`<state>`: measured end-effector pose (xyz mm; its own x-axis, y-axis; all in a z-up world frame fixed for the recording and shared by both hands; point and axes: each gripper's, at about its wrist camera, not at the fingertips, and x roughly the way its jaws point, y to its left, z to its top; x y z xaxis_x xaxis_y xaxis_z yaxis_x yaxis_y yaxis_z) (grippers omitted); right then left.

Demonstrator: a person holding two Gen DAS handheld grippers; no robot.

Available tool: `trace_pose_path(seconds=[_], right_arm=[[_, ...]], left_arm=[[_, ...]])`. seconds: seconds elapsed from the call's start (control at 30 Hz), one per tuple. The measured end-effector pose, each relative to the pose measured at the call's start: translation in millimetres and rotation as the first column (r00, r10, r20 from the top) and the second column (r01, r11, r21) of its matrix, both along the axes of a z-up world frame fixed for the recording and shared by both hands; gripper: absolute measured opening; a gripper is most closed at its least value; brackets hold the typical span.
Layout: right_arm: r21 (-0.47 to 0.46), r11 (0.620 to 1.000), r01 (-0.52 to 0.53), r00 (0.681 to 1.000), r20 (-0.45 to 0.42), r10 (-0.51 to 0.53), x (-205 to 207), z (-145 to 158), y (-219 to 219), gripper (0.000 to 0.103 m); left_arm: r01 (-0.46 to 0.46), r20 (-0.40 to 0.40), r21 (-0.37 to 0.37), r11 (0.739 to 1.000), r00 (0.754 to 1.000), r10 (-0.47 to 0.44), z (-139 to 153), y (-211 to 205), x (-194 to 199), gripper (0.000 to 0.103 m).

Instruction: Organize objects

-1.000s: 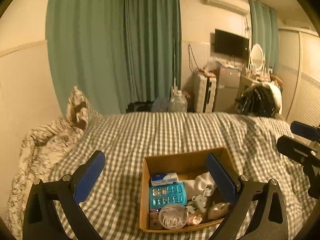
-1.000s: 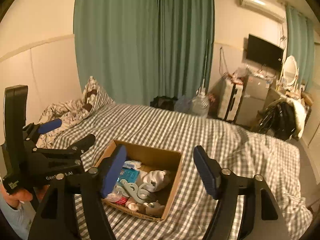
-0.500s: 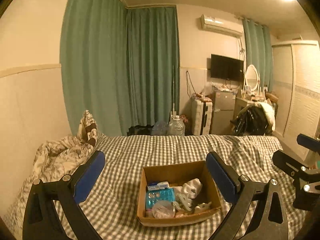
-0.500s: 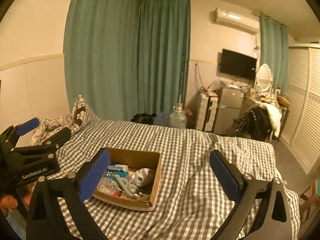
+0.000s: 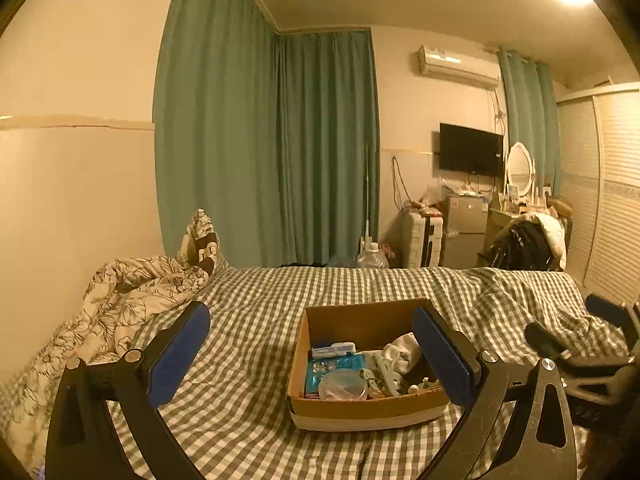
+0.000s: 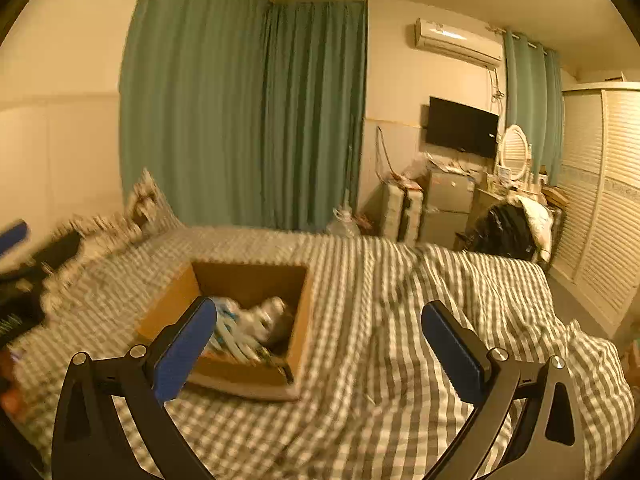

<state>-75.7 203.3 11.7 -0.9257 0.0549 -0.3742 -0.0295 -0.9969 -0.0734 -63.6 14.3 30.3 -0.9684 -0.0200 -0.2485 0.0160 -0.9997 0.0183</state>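
Observation:
An open cardboard box (image 5: 360,410) sits on a grey-checked bed (image 5: 256,320). It holds a blue blister pack (image 5: 334,364), a white tube box (image 5: 334,349), a clear round lid (image 5: 343,384), pale green clips (image 5: 386,372) and white cloth (image 5: 402,350). My left gripper (image 5: 310,350) is open and empty, held back from the box. My right gripper (image 6: 318,344) is open and empty, with the box (image 6: 244,372) at its left finger. The right wrist view is blurred. The right gripper also shows at the right edge of the left wrist view (image 5: 580,344).
A floral duvet and pillow (image 5: 132,296) lie at the bed's left end against the wall. Green curtains (image 5: 280,152) hang behind. A suitcase (image 5: 422,240), small fridge (image 5: 466,224), TV and cluttered dresser stand beyond the bed. A wardrobe (image 6: 600,208) is at right.
Both grippers have pulled back and tilted up, so the box looks smaller and more ceiling shows. The right gripper swung left toward the box. Both stayed open.

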Motion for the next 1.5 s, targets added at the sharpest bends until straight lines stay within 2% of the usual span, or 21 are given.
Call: trace_pose_path(seconds=[0.1, 0.3, 0.53, 0.93, 1.5], right_arm=[[-0.010, 1.000, -0.017, 1.000, 0.006, 0.017, -1, -12, 0, 0.103], [-0.002, 1.000, 0.015, 1.000, -0.013, -0.015, 1, -11, 4, 0.103], [0.009, 1.000, 0.022, 1.000, -0.004, -0.022, 5, -9, 3, 0.103], [0.008, 1.000, 0.014, 1.000, -0.002, -0.014, 6, -8, 0, 0.103], [0.009, 1.000, 0.012, 1.000, 0.010, -0.012, 7, -9, -1, 0.103]], left_arm=[[0.002, 0.010, -0.011, 1.000, 1.000, -0.002, -17, -1, 4, 0.103], [-0.007, 0.055, 0.004, 1.000, 0.998, 0.007, -31, -10, 7, 0.103], [-0.013, 0.074, 0.031, 0.999, 0.997, 0.011, -30, -15, 6, 0.103], [0.001, 0.109, 0.029, 1.000, 0.994, -0.004, -37, -13, 4, 0.103], [0.009, 0.120, 0.022, 1.000, 0.993, -0.012, -38, -10, 6, 0.103]])
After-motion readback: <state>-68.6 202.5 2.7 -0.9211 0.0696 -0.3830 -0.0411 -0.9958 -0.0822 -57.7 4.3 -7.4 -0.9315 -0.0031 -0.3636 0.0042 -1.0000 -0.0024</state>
